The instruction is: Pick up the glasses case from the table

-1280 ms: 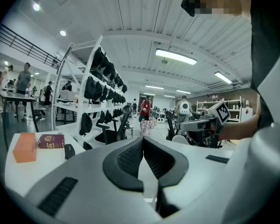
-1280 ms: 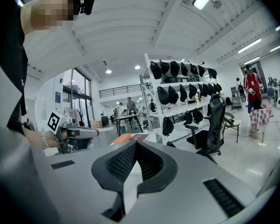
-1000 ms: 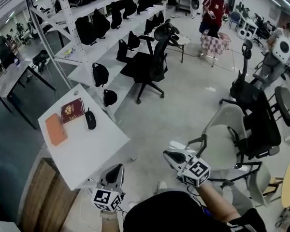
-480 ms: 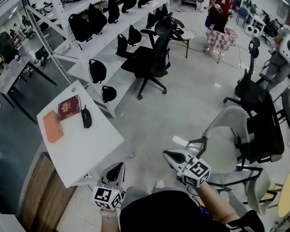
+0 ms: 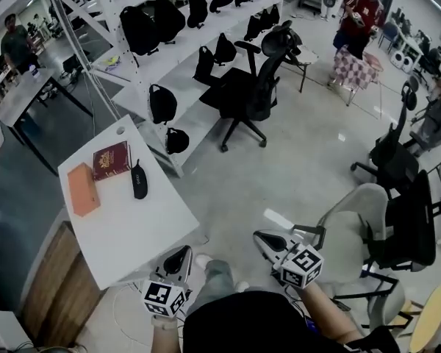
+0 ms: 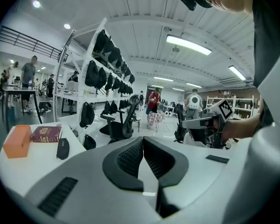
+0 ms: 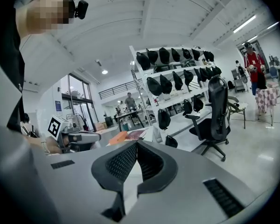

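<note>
You are stepping in toward the surface [image 5: 143, 230]: a foot [image 5: 203, 259] is now showing on the floor ahead of you, and the near corner is sitting closer to your left gripper [image 5: 181, 254] than a second ago. I judge this as the approach, with no reach under way yet. The glasses case [image 5: 138, 179] is lying untouched well ahead of both grippers, just beside the red book [image 5: 111, 159], with the orange box [image 5: 82, 188] further left. Both the left and the right gripper [image 5: 267, 239] are carrying their fingers pressed together on nothing, so you are going to need them apart before closing in. Bare surface is lying between the near edge and the case, giving you a free lane. The case is sitting nearer the edge facing the shelving rack [image 5: 169, 28], so avoid nudging it that way. The grey chair [image 5: 350, 230] is crowding your right side
</note>
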Demonstrator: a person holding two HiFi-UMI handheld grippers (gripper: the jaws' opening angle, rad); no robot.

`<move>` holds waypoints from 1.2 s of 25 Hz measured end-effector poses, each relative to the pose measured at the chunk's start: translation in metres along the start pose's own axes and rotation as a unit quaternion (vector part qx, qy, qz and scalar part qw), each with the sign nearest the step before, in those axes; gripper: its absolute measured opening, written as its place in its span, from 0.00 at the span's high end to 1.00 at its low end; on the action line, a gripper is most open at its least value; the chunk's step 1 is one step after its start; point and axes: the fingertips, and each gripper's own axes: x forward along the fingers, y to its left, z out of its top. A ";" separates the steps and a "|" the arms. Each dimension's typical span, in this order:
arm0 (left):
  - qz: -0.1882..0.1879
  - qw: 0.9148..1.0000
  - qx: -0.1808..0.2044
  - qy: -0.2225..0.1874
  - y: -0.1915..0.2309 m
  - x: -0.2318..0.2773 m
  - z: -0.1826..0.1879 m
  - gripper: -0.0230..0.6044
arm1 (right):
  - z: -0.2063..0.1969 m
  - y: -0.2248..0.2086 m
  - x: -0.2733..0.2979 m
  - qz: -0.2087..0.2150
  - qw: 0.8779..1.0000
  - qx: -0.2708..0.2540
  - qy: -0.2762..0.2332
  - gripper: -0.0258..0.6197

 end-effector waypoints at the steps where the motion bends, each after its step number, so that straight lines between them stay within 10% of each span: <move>1: 0.002 1.000 -0.002 -0.002 0.012 0.005 0.003 0.93 | 0.004 -0.003 0.014 0.004 1.000 -0.002 0.003 0.92; 16: 0.104 0.993 -0.047 -0.024 0.209 0.010 0.028 0.93 | 0.070 0.013 0.250 0.110 0.990 -0.063 0.054 0.91; 30: 0.186 0.976 -0.114 0.022 0.288 0.012 -0.012 0.93 | 0.077 0.025 0.348 0.167 0.975 -0.092 0.115 0.91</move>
